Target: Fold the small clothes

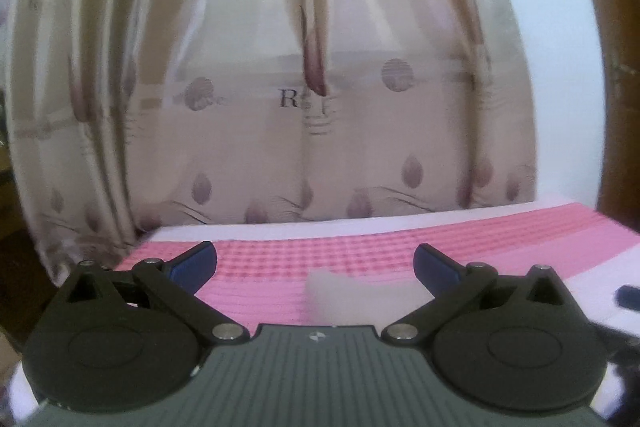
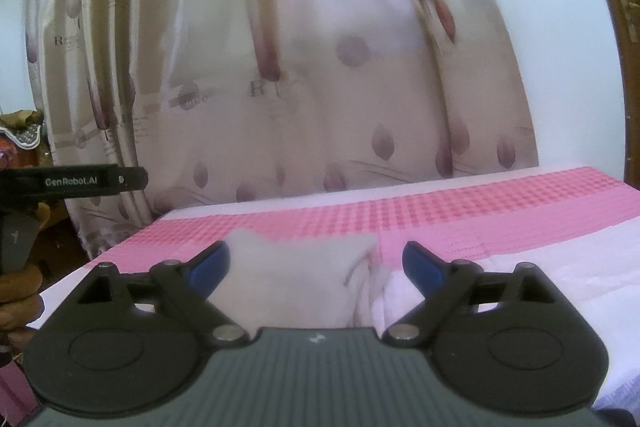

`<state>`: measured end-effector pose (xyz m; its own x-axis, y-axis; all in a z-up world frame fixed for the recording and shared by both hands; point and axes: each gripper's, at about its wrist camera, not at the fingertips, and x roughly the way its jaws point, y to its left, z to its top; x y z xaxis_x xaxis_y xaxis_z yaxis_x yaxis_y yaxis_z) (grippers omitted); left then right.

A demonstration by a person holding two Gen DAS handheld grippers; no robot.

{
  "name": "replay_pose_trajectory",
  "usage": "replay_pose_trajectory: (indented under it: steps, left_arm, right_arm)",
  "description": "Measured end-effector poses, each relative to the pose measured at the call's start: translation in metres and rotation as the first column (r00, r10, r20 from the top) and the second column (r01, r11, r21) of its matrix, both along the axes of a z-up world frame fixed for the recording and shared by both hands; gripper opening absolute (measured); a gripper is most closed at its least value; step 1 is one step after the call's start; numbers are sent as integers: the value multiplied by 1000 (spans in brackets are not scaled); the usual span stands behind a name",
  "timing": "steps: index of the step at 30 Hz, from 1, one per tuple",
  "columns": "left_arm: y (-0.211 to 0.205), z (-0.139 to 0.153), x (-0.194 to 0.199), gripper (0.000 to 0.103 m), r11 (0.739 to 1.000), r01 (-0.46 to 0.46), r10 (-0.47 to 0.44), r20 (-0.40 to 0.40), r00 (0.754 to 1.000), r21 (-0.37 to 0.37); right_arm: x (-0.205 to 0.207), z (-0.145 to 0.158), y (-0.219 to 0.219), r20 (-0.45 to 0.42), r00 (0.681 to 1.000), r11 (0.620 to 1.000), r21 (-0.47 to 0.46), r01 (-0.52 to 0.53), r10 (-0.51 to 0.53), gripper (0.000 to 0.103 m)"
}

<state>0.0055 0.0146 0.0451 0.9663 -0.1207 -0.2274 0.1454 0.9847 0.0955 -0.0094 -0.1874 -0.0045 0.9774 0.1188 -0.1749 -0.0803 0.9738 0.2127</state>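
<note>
A small pale pinkish-white garment (image 2: 304, 283) lies crumpled on the pink checked cloth (image 2: 460, 211) that covers the table. In the right wrist view it sits just ahead of my right gripper (image 2: 316, 265), between the two blue fingertips, which stand wide apart and hold nothing. In the left wrist view a pale corner of the garment (image 1: 356, 297) shows low in the middle, in front of my left gripper (image 1: 314, 265), which is also wide open and empty. The gripper bodies hide the garment's near part.
A beige curtain with purple motifs (image 1: 320, 87) hangs close behind the table's far edge. A brown wooden door frame (image 2: 628, 27) stands at the right. The left gripper's black body with a hand on it shows in the right wrist view (image 2: 72, 181) at the left.
</note>
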Motion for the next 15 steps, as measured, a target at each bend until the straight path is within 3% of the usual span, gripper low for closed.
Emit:
replay_pose_trajectory:
  steps: [15]
  left_arm:
    - [-12, -8, -11, 103, 999, 43, -44, -48, 998, -9]
  right_arm:
    - [-9, -1, -1, -8, 1000, 1000, -12, 17, -17, 97]
